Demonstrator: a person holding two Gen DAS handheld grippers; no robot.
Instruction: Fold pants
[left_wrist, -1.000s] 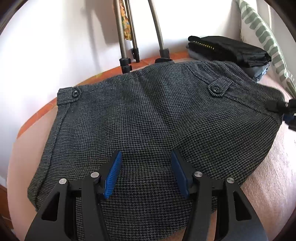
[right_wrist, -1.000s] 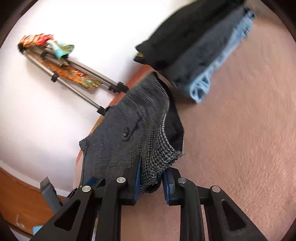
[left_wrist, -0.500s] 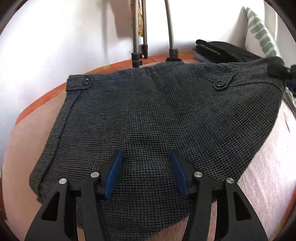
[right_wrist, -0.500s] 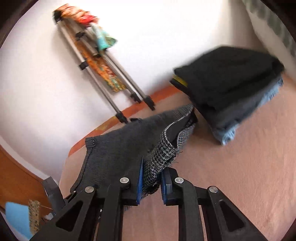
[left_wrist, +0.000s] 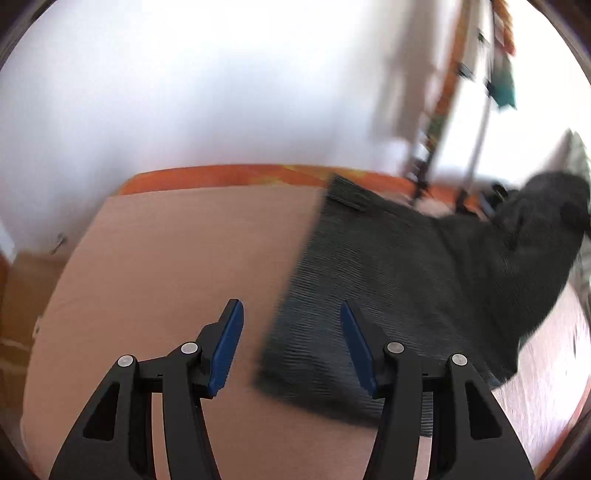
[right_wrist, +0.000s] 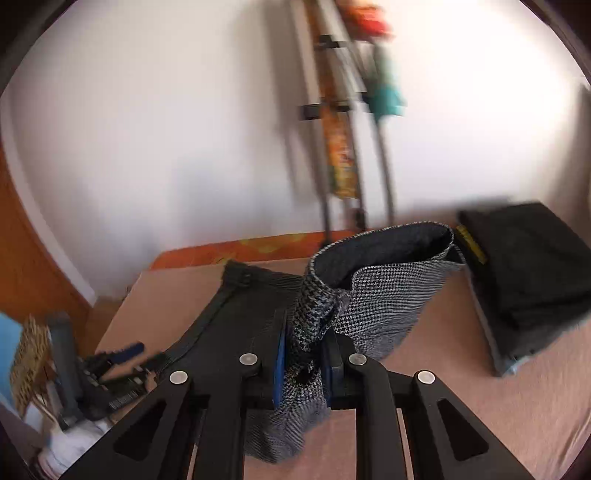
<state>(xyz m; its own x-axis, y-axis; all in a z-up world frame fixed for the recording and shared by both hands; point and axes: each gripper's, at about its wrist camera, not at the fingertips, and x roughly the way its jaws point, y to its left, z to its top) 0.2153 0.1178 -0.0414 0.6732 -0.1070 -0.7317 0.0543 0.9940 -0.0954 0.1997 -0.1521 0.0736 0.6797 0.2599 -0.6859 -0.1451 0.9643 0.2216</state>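
Note:
The grey houndstooth pants (left_wrist: 399, 280) lie on the pink bed cover (left_wrist: 177, 266), blurred by motion. My left gripper (left_wrist: 291, 343) is open and empty, its fingers straddling the pants' left edge just above the cloth. In the right wrist view my right gripper (right_wrist: 303, 365) is shut on a bunched corner of the pants (right_wrist: 384, 295) and holds it lifted, so the cloth curls over and shows its dark inside. The left gripper (right_wrist: 122, 362) shows at the lower left of that view.
A stack of folded dark clothes (right_wrist: 524, 280) sits at the right on the bed. Tripod legs (right_wrist: 343, 147) stand against the white wall behind. The bed's orange edge (left_wrist: 229, 177) runs along the back. A cardboard box (left_wrist: 22, 280) stands off the bed's left side.
My left gripper has swung left off the middle of the pants to their left edge. My right gripper has carried the held corner up and leftward over the pants.

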